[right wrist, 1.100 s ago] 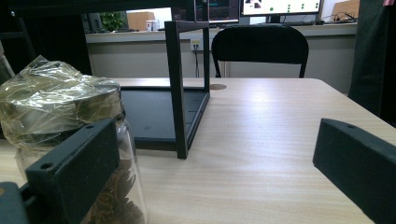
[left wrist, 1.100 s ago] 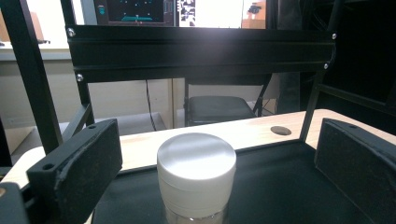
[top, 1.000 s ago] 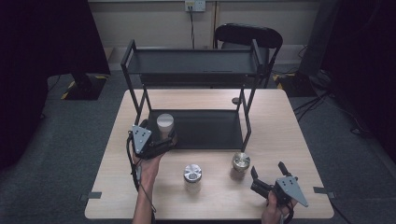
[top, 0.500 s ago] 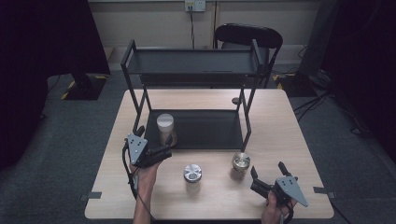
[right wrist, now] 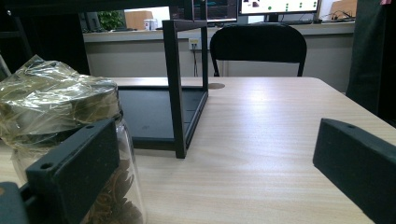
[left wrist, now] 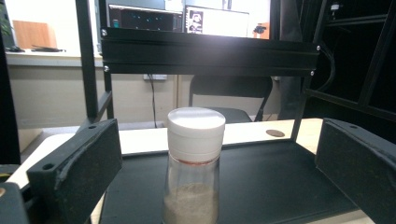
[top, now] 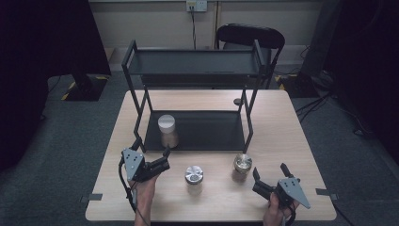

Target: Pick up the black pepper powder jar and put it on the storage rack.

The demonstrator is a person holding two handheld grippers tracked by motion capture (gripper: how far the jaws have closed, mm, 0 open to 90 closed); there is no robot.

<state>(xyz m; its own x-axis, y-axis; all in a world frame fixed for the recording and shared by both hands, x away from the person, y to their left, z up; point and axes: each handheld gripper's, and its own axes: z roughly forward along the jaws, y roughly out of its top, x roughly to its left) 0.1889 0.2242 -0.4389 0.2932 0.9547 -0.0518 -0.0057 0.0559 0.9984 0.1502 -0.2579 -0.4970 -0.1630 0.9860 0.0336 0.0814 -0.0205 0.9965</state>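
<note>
Left claw: the left claw (top: 149,154) was held low over the near left part of the table (top: 291,141); its jaws stood wide apart and held nothing; a hand (top: 143,190) carried it from below.

White-lid jar: the white-lid jar (top: 167,131) stood upright just ahead of the left claw, on the lower tray of the black rack (top: 197,70), at the tray's near left corner; in the left gripper view the jar (left wrist: 194,163) was centred between the two jaws but beyond them, not touching either; pale powder filled its lower part.

Right claw: the right claw (top: 270,175) was near the front right edge of the table; its jaws were open too, and empty; the other hand (top: 275,214) gripped it.

Gold-lid jar: the gold-lid jar (top: 242,167) stood on the table just ahead and to the left of the right claw; in the right gripper view this jar (right wrist: 65,140) was behind the left jaw, wrapped on top in crinkled film; I cannot tell if it touched the jaw.

Silver-lid jar: the silver-lid jar (top: 194,179) stood on the table between the two claws, apart from both.

Chair: a black chair (top: 249,37) stood far beyond the rack.
</note>
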